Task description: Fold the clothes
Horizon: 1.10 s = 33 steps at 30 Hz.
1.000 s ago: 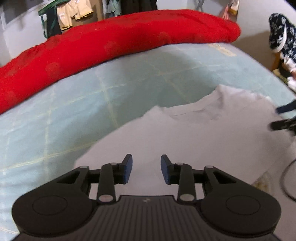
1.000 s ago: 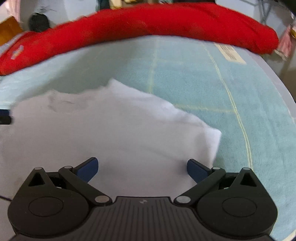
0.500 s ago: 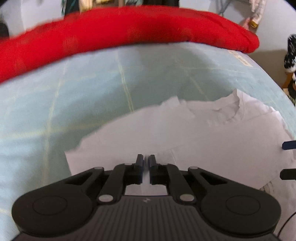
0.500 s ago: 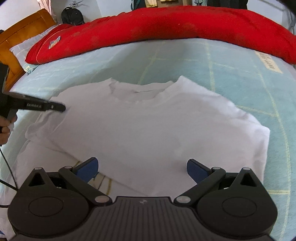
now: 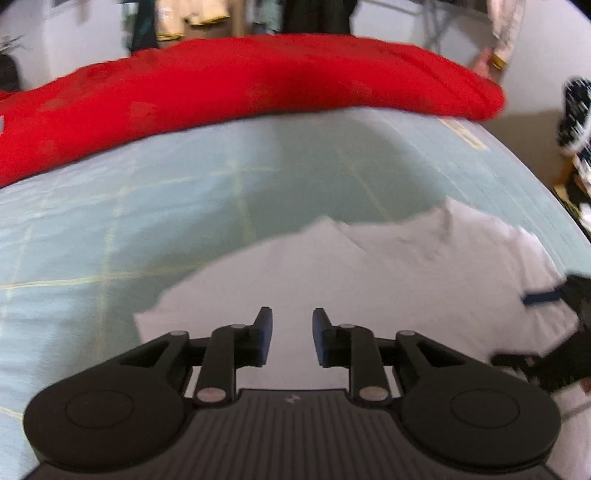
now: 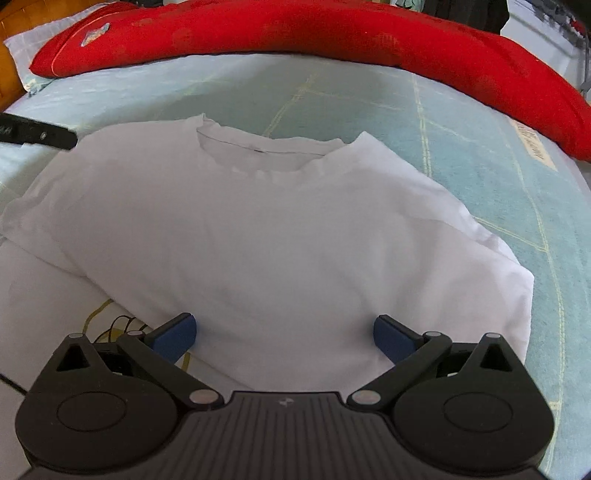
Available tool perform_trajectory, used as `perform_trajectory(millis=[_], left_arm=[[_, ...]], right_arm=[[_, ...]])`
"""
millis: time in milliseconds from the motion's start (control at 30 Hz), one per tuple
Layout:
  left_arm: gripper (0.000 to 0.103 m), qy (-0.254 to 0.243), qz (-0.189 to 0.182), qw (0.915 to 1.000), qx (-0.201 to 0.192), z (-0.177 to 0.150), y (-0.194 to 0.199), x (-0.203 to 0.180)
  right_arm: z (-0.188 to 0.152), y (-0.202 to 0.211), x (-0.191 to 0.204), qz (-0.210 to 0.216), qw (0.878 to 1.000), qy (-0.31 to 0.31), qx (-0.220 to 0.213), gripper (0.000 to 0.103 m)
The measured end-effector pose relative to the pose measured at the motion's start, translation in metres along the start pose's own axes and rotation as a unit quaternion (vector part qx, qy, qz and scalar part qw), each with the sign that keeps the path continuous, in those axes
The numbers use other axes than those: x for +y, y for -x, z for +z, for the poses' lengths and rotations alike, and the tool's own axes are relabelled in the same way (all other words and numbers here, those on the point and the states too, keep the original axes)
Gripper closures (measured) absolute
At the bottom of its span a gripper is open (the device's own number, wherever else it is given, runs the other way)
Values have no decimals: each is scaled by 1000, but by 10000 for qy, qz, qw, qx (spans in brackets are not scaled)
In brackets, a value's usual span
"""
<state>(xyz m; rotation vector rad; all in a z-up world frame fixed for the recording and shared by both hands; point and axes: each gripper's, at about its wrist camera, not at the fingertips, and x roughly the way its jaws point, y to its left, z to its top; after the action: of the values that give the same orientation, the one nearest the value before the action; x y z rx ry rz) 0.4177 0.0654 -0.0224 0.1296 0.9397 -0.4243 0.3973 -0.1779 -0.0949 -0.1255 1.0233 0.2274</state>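
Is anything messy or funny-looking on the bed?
Only small things. The white T-shirt lies partly folded, its left sleeve edge sticking out unevenly and its collar rumpled. A thin dark cable pokes out from under its near left edge. Nothing looks torn or spilled.

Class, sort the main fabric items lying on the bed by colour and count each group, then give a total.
White: 1, the white T-shirt
Red: 1, the long red quilt along the far side
Pale blue-green: 1, the checked bed sheet underneath
Total: 3
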Motion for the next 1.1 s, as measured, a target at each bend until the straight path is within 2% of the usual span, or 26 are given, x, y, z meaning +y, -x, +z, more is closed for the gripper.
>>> perform_trajectory(millis=[100, 133, 233, 300, 367, 433, 500, 633, 767, 867, 967, 1100], left_arm=[[78, 37, -145, 9991, 398, -11, -18, -9], [78, 30, -171, 9990, 414, -13, -18, -11], [79, -38, -222, 9994, 258, -17, -9, -20], [70, -83, -257, 9995, 153, -20, -3, -25], [67, -288, -214, 9990, 259, -24, -6, -30], [67, -347, -112, 9985, 417, -29, -13, -31], [66, -175, -97, 9988, 454, -30, -16, -26], [67, -76, -70, 9995, 303, -22, -5, -28], [66, -408, -173, 9989, 171, -15, 3, -47], [65, -594, -269, 9978, 153, -13, 3, -59], [65, -682, -338, 9969, 192, -11, -1, -67], [65, -663, -428, 9966, 226, -10, -7, -75]], right_arm=[[3, -1, -1, 17, 10000, 28, 53, 0], [4, 0, -1, 23, 10000, 52, 71, 0], [6, 13, -5, 136, 9999, 4, 43, 0], [-1, 30, -10, 267, 9993, -153, -215, 0], [-14, 44, -17, 189, 9987, -333, -350, 0], [-28, 44, -28, 16, 9986, -472, -246, 0], [-44, 37, -43, -84, 9980, -614, 111, 0], [-57, 56, -65, -155, 9972, -727, 19, 0], [-61, 72, -68, -678, 9953, -686, -108, 0], [-68, 61, -67, -1618, 9865, -239, 17, 0], [-77, 53, -64, -2313, 9722, 355, -40, 0], [-77, 49, -69, -2623, 9644, 267, -229, 0]])
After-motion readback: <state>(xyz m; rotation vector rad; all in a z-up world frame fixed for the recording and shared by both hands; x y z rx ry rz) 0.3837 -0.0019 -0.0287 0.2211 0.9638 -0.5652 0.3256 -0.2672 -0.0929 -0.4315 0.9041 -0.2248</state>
